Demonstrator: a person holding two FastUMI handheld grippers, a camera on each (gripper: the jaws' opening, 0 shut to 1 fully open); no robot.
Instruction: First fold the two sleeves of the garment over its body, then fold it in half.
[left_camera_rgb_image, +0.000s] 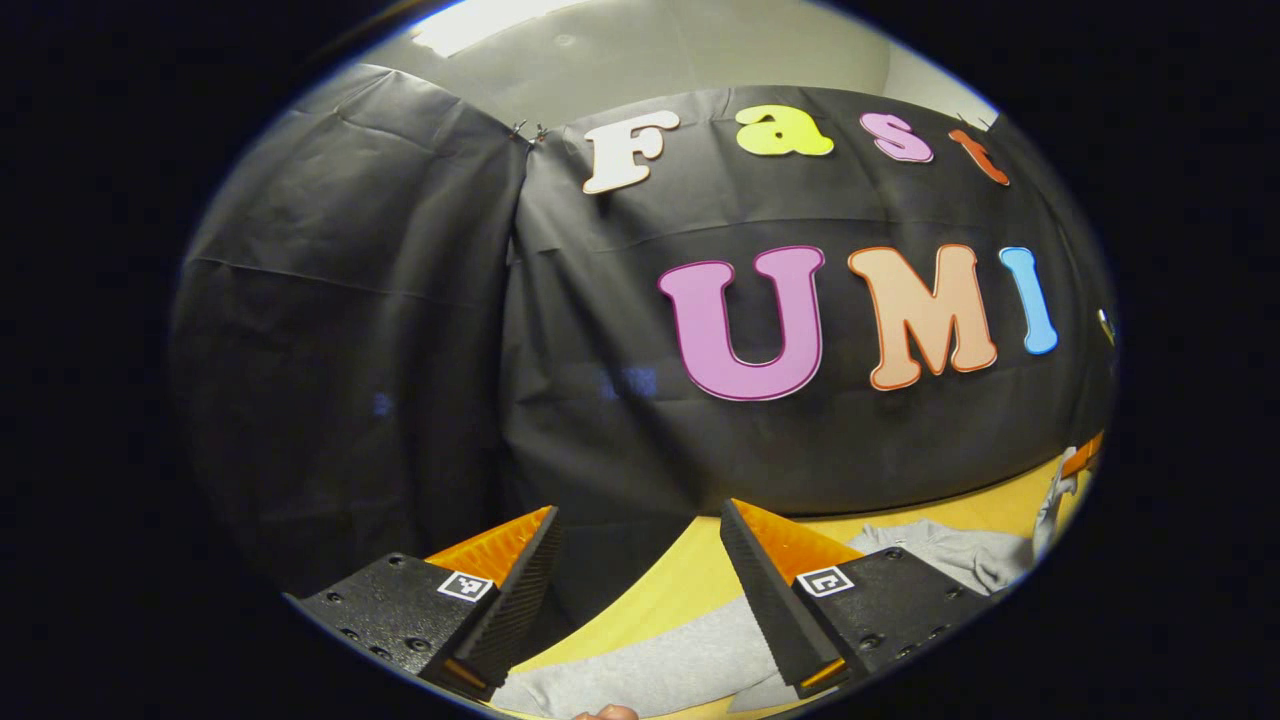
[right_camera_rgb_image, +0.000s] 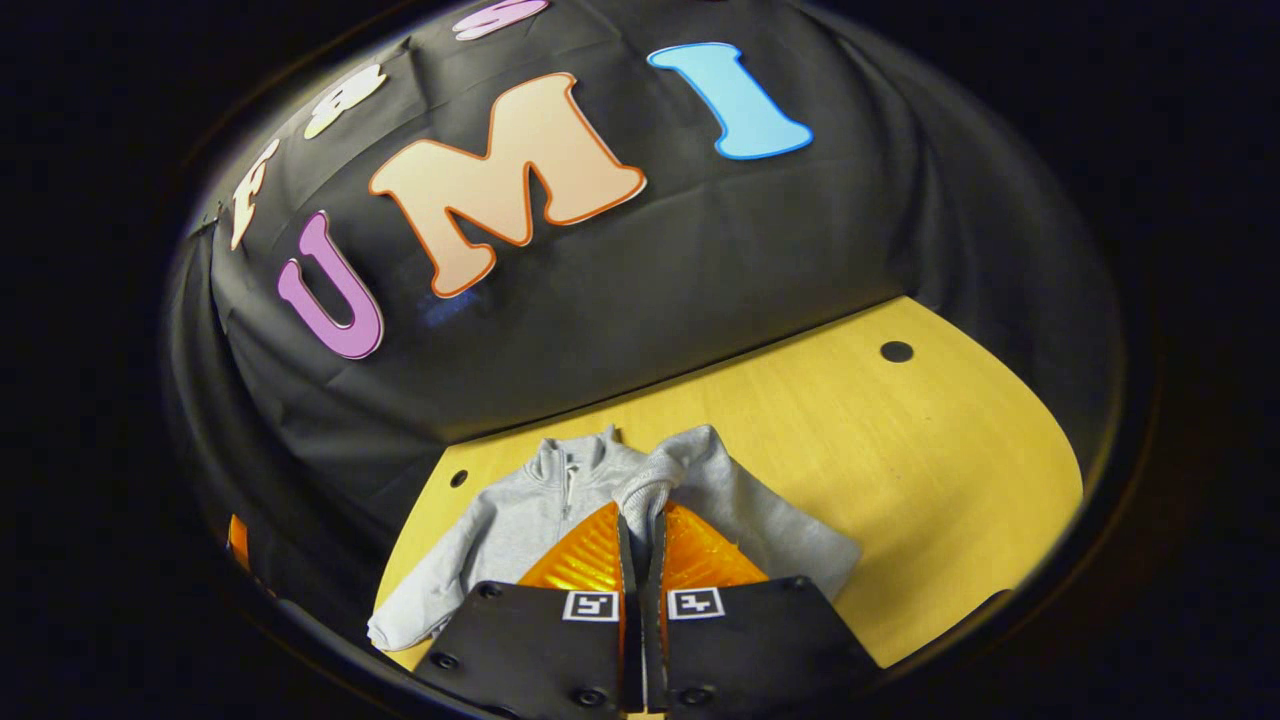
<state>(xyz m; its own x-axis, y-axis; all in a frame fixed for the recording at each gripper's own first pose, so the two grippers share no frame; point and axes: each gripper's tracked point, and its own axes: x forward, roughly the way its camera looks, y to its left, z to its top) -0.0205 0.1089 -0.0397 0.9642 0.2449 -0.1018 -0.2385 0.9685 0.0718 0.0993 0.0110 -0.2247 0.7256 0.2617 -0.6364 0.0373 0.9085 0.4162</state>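
Note:
A grey zip sweatshirt (right_camera_rgb_image: 530, 505) lies flat on the yellow table (right_camera_rgb_image: 900, 450), collar toward the wall. In the right gripper view, my right gripper (right_camera_rgb_image: 640, 515) is shut on the ribbed cuff (right_camera_rgb_image: 645, 488) of one sleeve (right_camera_rgb_image: 745, 500), which is drawn across the garment's body. The other sleeve (right_camera_rgb_image: 420, 610) stretches out to the lower left. In the left gripper view, my left gripper (left_camera_rgb_image: 638, 510) stands open with nothing between its fingers, above grey cloth of the sweatshirt (left_camera_rgb_image: 660, 655) near the table's edge.
The black cloth wall (right_camera_rgb_image: 600, 300) closes the table's far side. Two small dark holes (right_camera_rgb_image: 896, 351) mark the tabletop. Bare wood (right_camera_rgb_image: 950, 500) extends to the right of the garment. A bit of a hand (left_camera_rgb_image: 605, 712) shows at the bottom of the left gripper view.

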